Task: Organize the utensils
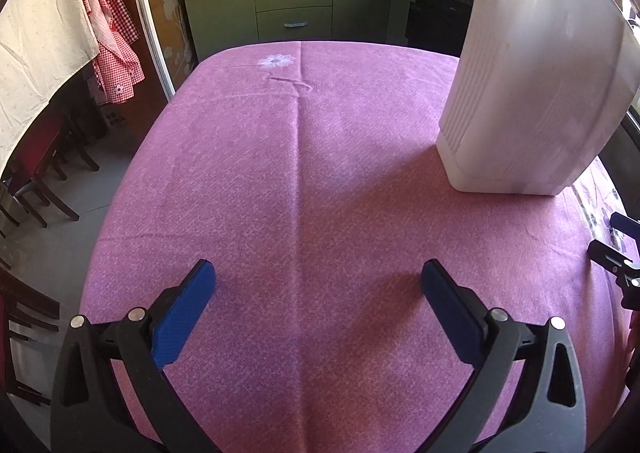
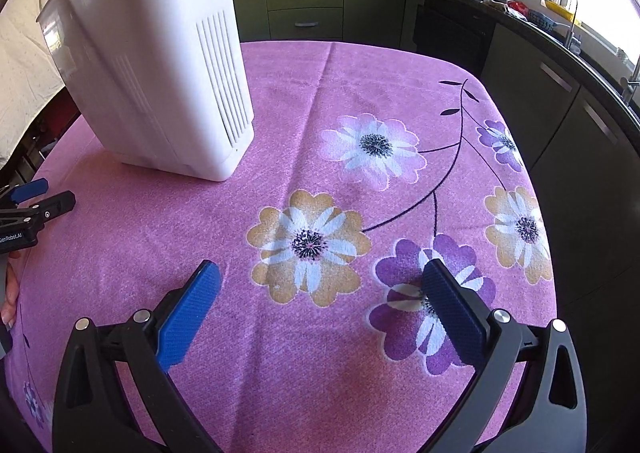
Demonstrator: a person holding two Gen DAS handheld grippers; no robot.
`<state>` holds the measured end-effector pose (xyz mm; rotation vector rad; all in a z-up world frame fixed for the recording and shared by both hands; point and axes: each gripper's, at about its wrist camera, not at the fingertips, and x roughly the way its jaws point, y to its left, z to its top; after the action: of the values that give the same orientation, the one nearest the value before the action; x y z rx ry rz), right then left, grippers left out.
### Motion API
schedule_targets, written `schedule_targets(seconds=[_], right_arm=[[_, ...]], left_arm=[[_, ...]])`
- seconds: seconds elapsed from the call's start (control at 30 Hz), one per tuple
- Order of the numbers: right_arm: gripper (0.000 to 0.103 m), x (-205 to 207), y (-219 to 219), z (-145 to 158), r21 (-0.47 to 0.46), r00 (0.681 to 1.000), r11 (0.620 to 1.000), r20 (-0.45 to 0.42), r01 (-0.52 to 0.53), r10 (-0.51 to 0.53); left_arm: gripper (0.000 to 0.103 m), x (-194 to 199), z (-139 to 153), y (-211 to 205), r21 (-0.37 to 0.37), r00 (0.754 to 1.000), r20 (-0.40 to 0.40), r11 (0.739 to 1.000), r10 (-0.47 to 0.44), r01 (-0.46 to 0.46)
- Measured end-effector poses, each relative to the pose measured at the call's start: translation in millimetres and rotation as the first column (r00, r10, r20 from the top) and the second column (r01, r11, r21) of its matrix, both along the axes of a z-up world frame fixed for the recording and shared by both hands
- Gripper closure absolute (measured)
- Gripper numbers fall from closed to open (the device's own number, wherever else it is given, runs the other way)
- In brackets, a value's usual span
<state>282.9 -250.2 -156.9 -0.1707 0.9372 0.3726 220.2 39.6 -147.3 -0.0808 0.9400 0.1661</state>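
Both tongs, left (image 1: 318, 307) and right (image 2: 320, 307), hover spread and empty over the desk (image 2: 280, 373), the upright white container (image 2: 160, 65) ahead between them, seemingly equally near; no utensils visible

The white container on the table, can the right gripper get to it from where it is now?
Probably yes. The right gripper has its jaws open and empty, and the white container stands ahead to its left with only bare pink tablecloth between them. The left gripper sits off to the side, not in the path.
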Motion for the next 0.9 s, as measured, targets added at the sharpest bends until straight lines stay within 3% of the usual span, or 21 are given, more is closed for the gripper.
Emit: schedule_targets(seconds=[0.63,0.9], right_arm=[[0.004,-3,1,2,0.001,1.000,1.000,0.003,0.013,-0.013],[0.004,-46,-3,42,-0.009,0.986,0.998,0.156,0.059,-0.057]], left_arm=[[0.006,-6,3,0,0.016,1.000,0.009,1.000,0.021,-0.022],[0.006,-43,41,-11,0.026,0.994,0.110,1.000,0.012,-0.015]])
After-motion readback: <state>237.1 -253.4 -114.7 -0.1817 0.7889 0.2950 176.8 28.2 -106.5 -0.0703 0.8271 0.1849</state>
